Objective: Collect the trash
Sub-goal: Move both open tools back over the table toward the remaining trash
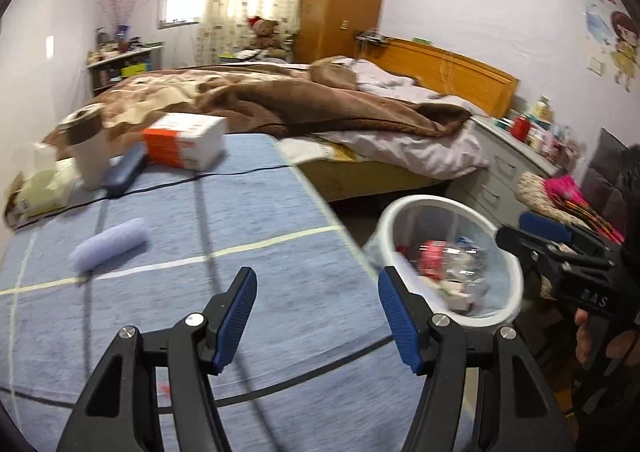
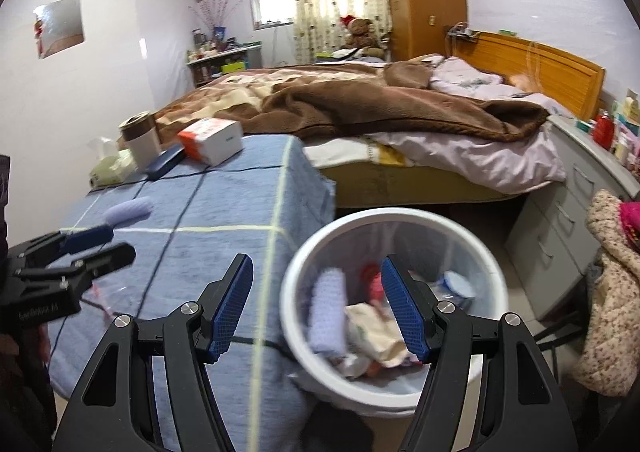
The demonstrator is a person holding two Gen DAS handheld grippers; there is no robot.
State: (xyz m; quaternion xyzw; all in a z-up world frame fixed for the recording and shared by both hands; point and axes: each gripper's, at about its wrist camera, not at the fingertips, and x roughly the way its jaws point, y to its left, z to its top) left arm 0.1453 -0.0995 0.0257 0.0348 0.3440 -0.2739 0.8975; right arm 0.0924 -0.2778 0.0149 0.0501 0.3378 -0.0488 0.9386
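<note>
Left wrist view: the left gripper [image 1: 318, 318] hangs over the near part of the table [image 1: 280, 212] with its jaws apart and nothing between them. The one loose piece of trash in sight is the lavender roll [image 1: 109, 244], lying on its side on the blue cloth, well apart from the things at the table's far end. Judge it light and soft, probably a rolled cloth or paper; expect it to flatten under pressure and to roll if you nudge it. Take hold across its middle, jaws square to its long axis, and close only until it dents.

The waste bin [image 1: 508, 248] stands on the floor just beside the table's right edge. It is lined with a clear bag and partly filled.

Right wrist view: the right gripper [image 2: 316, 308] hovers above the bin, jaws apart and empty. A second lavender roll [image 2: 330, 312] already lies inside, among crumpled wrappers.

Count, table: one lavender roll; one white-and-orange box [image 1: 184, 140]; one lidded cup [image 1: 86, 146]; one dark blue case [image 1: 126, 170]; one pale tissue pack [image 1: 40, 184]. Whether the last four count as trash cannot be told. The box looks stiff; the cup stands upright and would tip if knocked.

Count, bin: one roll; the remaining pieces are too blurred to count.
</note>
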